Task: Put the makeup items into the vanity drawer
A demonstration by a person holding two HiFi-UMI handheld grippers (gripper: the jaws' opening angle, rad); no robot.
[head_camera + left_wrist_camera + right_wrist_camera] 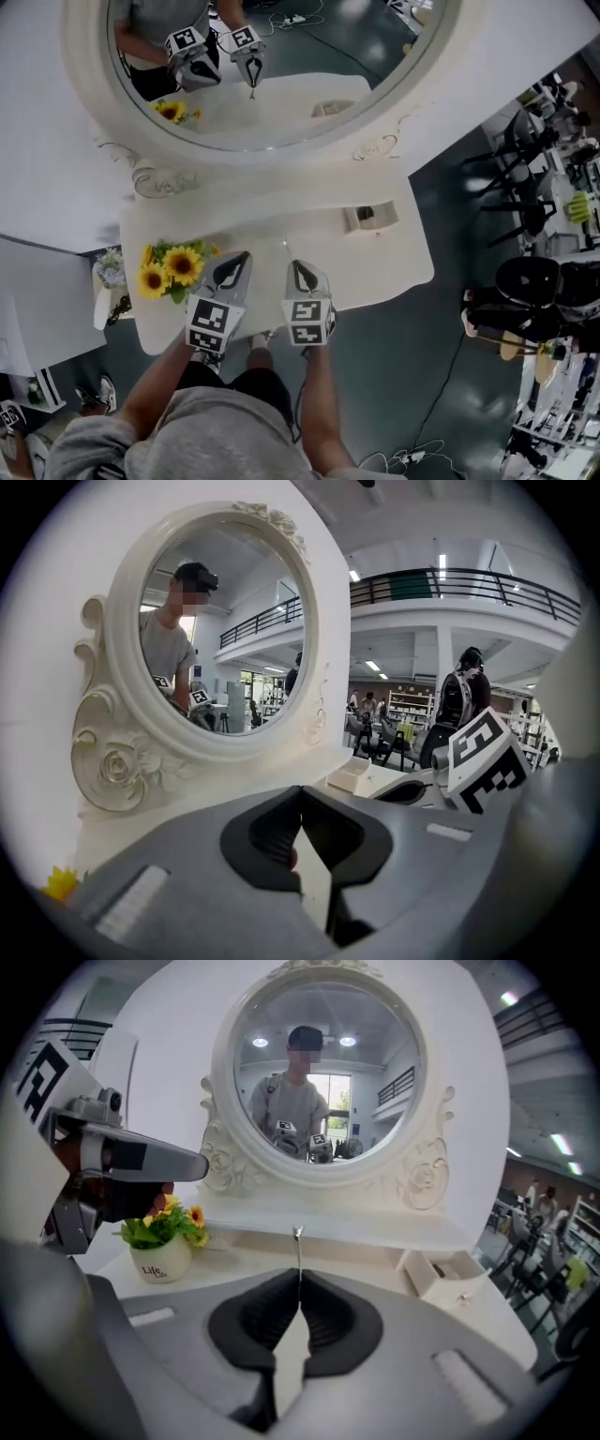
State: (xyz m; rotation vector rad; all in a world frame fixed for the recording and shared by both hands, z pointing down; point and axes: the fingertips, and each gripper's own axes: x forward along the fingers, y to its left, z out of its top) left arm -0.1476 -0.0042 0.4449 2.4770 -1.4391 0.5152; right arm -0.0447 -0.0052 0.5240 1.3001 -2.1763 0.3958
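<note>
The person stands at a white vanity table facing its round mirror, with both grippers side by side over the near edge of the tabletop, below the mirror. The right gripper has its jaws pressed together on a slim silver makeup tool. The tool's thin tip sticks up out of the closed pads and points toward the mirror's lower frame. The left gripper sits just beside it, on the side of the sunflower pot. Its jaw tips meet too. A small reddish patch shows low down between its pads, but I cannot tell what that is. The sunflower pot stands below the mirror's left side, at the end of the tabletop. The small drawer is pulled open below the mirror's right side, well apart from both grippers. Something dark lies inside it, too small to identify. The glass shows the reflection of a person in a grey T-shirt and of both grippers with their marker cubes, one of them with a thin stick hanging from its closed jaws. Desks and chairs stand on the dark floor off to the mirror's right.
</note>
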